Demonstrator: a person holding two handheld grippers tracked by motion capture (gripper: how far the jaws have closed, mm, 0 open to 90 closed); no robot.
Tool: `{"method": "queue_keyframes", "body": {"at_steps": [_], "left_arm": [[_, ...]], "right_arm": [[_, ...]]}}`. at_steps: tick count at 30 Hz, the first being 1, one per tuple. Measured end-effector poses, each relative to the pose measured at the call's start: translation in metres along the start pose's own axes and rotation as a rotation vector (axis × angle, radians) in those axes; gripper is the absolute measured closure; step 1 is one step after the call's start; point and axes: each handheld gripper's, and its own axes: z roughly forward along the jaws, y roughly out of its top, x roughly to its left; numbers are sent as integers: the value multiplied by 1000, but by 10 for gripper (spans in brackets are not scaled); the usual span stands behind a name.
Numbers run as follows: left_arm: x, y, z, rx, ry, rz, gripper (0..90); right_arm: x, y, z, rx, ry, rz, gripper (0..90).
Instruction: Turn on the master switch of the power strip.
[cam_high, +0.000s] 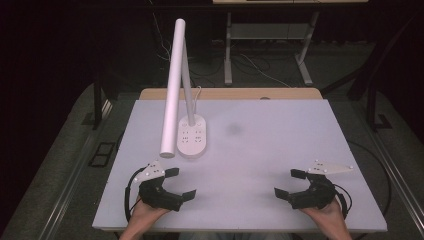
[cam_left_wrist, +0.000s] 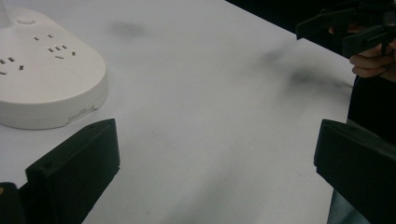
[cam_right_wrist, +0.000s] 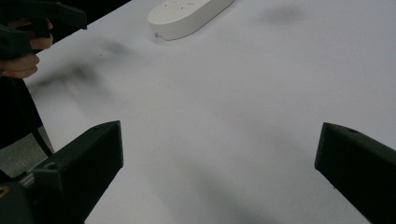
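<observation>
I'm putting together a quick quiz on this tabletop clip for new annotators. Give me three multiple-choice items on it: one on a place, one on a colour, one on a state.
1. Where does the desk lamp stand on the table?
A. Left of the middle, toward the far edge
B. At the near right corner
C. Between the two grippers

2. What colour is the lamp's base?
A. Black
B. White
C. Red

3. How do the jaws of the left gripper stand?
A. Shut on the lamp's base
B. Shut on nothing
C. Open, with nothing between them

Answers: 1 A, the high view shows the base left of centre, beyond both hands. 2 B, the base with its sockets is white in every view. 3 C, the left gripper view shows the two jaws wide apart over bare table.
</observation>
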Motion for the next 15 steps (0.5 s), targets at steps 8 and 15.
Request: {"method": "queue_keyframes", "body": {"at_steps": [8, 15], "left_arm": [[0, 1, 0, 10, -4, 2, 0], [-1, 2, 1, 28, -11, 9, 0]], "right_arm": [[-2, -1, 0, 18, -3, 6, 6], [-3, -2, 1, 35, -2, 9, 5]]}}
